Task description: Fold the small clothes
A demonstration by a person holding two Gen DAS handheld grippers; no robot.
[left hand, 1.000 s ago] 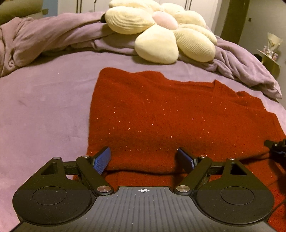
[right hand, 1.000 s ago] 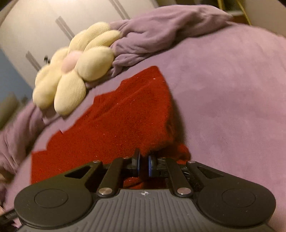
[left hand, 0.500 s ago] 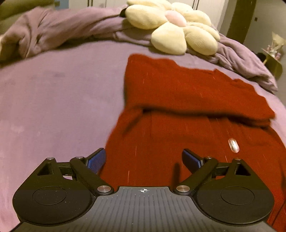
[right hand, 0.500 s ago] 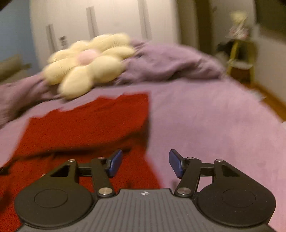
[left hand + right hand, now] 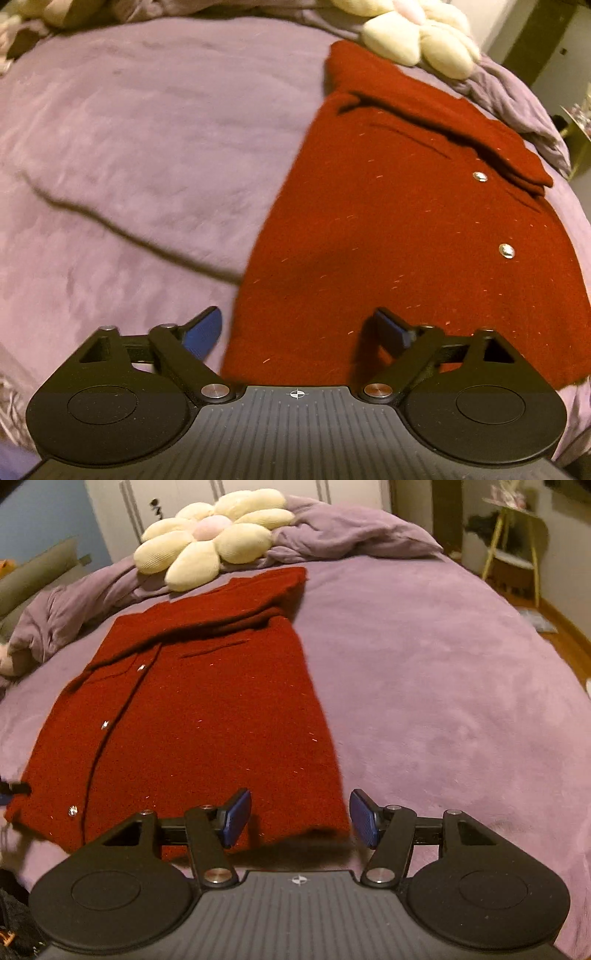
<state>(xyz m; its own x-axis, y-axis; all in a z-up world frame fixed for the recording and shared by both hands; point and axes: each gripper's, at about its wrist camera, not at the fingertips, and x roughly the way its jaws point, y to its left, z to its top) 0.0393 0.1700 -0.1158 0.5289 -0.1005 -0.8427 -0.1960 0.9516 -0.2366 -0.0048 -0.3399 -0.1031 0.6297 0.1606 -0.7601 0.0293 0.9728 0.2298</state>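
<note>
Cardigan [image 5: 207, 716], red knit with metal snap buttons [image 5: 506, 251], spread flat on purple bedspread [image 5: 443, 701]. Far part doubled over toward the button front, forming a thick fold band [image 5: 221, 616] across the upper body. Button placket running down the garment's left portion in the right wrist view and down its right portion in the left wrist view.

Near hem directly ahead of both grippers. Left gripper [image 5: 299, 334]: jaws spread wide, having just narrowed slightly, nothing clamped. Garment's left edge running between the two blue pads; left pad [image 5: 203, 334] over bare bedspread just outside that edge, right pad [image 5: 393, 332] over red knit. Contact between pads and fabric not determinable.

Right gripper [image 5: 301, 818]: jaws released, roughly half spread, nothing pinched. Garment's near right corner lying between the pads; left pad [image 5: 236, 818] above red fabric, right pad [image 5: 364, 823] above bedspread just past the corner. Dark shadow under the hem at that corner.

Black tip of the left gripper visible at the far left edge of the right wrist view, beside the hem's other corner.

Beyond the folded band: cream flower-shaped cushion [image 5: 210, 535] with pink centre, resting on bunched purple blanket [image 5: 351, 531]. Past the bed on the right: yellow-legged side table [image 5: 513, 542]. Behind the cushion: white wardrobe doors [image 5: 177, 494].
</note>
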